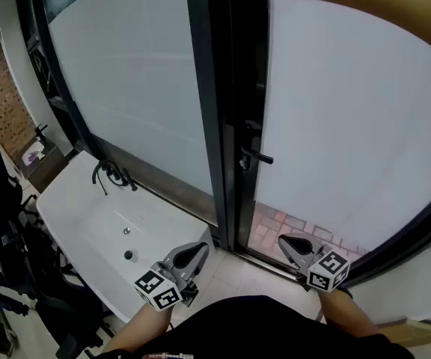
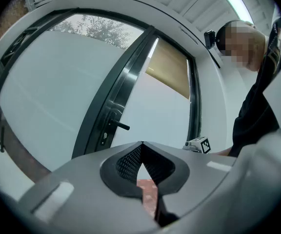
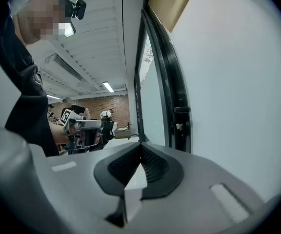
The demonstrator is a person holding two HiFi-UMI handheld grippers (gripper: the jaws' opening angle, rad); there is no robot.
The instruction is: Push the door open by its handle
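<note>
The door (image 1: 350, 111) is a frosted glass panel in a black frame, with a black lever handle (image 1: 257, 156) on its left edge. That handle (image 2: 118, 126) also shows in the left gripper view, and in the right gripper view the handle (image 3: 182, 110) juts from the dark frame. My left gripper (image 1: 194, 256) is low, left of the door and short of the handle, shut and empty. My right gripper (image 1: 293, 244) is low in front of the door, below and right of the handle, shut with nothing in it. Neither gripper touches the door.
A white sink (image 1: 73, 223) with a black faucet (image 1: 109, 174) stands at the left under a fixed frosted pane (image 1: 133, 73). Reddish brick paving (image 1: 290, 226) shows at the door's foot. Dark office chairs (image 1: 6, 230) crowd the far left.
</note>
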